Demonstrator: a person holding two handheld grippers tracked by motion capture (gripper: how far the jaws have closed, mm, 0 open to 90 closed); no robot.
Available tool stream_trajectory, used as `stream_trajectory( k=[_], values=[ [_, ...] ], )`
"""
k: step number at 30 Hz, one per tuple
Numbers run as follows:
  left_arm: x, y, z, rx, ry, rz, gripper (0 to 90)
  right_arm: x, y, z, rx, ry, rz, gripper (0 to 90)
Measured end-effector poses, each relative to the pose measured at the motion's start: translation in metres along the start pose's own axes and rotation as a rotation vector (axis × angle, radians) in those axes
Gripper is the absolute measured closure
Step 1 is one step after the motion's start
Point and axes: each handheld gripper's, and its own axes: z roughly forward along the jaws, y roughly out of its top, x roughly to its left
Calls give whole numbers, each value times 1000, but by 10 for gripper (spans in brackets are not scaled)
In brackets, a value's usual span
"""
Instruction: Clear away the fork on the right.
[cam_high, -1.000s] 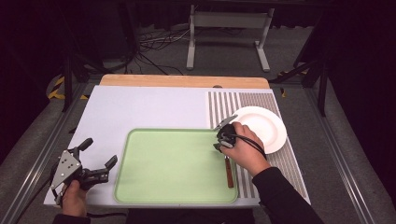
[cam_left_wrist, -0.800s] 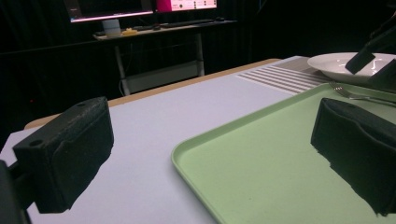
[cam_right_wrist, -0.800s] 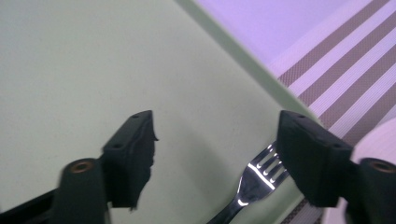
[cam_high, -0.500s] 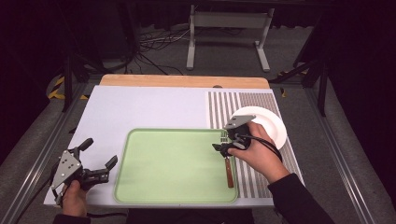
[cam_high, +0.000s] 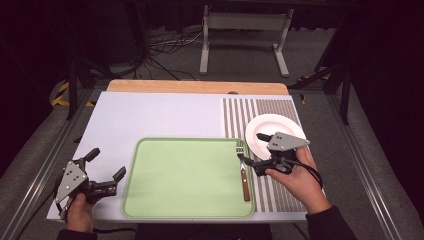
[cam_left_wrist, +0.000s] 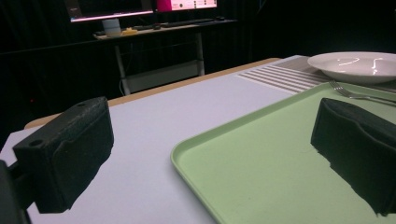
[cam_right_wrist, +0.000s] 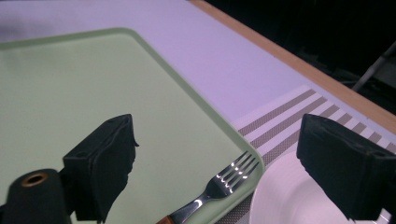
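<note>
My right gripper (cam_high: 251, 151) hangs over the tray's (cam_high: 185, 175) 3 o'clock edge, jaws wide apart, holding nothing. The fork (cam_high: 243, 172) lies flat on that same edge, tines toward 12, wooden handle toward 6, just left of the striped mat (cam_high: 280, 112). The plate (cam_high: 272, 131) sits on the mat at 1 o'clock from the fork, near it but apart. In the right gripper view the fork (cam_right_wrist: 219, 189) shows between my jaws, tines resting against the tray rim (cam_right_wrist: 233, 130), plate (cam_right_wrist: 280, 200) close beside.

My left gripper (cam_high: 106, 175) rests off the tray's 9 o'clock side, jaws also apart and empty; in the left gripper view I see the tray (cam_left_wrist: 261, 154), fork (cam_left_wrist: 352, 93) and plate (cam_left_wrist: 359, 65) far off.

Risks, as I judge them:
- The fork is thin and flat, so if I come down too shallow the jaws likely close above it and miss.
- One jaw sits over the plate side, so a drop here may knock the plate or clip its rim.
- The tines lean on the raised rim, so a pinch at the neck could pivot the fork and flick it onto the mat.
- A jaw catching the rim may drag the tray.
- A metal neck may slip; the handle looks the safer grab.
</note>
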Motion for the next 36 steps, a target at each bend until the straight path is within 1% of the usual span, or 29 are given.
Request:
stream_trajectory(
  k=[4, 6, 7, 10, 13, 16, 17, 18, 20, 21, 22, 23, 24, 26, 28, 30, 32, 34, 36],
  values=[
    [-1, 0, 0, -3, -4, 5, 0, -3, -16, -19, -95, -26, 19, 105],
    [-1, 0, 0, -2, -4, 6, 0, -5, -25, -27, -145, -31, 34, 102],
    [-1, 0, 0, 0, -7, 8, 0, -5, -29, -31, -159, -33, 42, 101],
    [-1, 1, 0, -1, -10, 9, 0, -5, -44, -40, -202, -47, 39, 90],
    [-1, 1, 0, -3, -9, 6, 0, -7, -58, -47, -244, -69, 45, 82],
    [-1, 1, 0, -7, -13, 6, 0, -8, -72, -51, -308, -82, 66, 71],
    [-1, 1, 0, -7, -13, 5, 0, -9, -79, -53, -331, -89, 64, 66],
    [-1, 1, 0, -8, -14, 6, 0, -9, -82, -53, -334, -91, 65, 65],
    [-1, 1, 0, -10, -18, 4, 1, -10, -89, -54, -347, -82, 55, 65],
    [-1, 1, 0, -13, -19, 3, 0, -10, -92, -54, -370, -81, 62, 62],
    [-1, 1, 0, -15, -20, 1, 0, -10, -94, -54, -391, -71, 83, 57],
    [-1, 1, 0, -15, -20, 1, 0, -10, -95, -54, -407, -68, 80, 56],
    [-1, 0, 0, -14, -20, 0, 0, -11, -96, -54, -414, -70, 75, 56],
    [0, 1, -1, -14, -21, -1, 1, -9, -99, -50, -427, -79, 104, 53],
    [0, 1, -1, -15, -21, -1, 0, -6, -101, -46, -434, -79, 113, 52],
    [-1, 1, -1, -16, -20, -1, 0, -6, -101, -45, -428, -77, 110, 51],
    [0, 1, -1, -15, -20, -1, 0, -5, -101, -41, -411, -77, 94, 48],
    [0, 0, -1, -14, -20, -2, 1, -4, -102, -39, -406, -68, 114, 43],
    [0, 0, -1, -13, -18, -3, 0, -4, -104, -38, -394, -74, 121, 41]
  ],
)
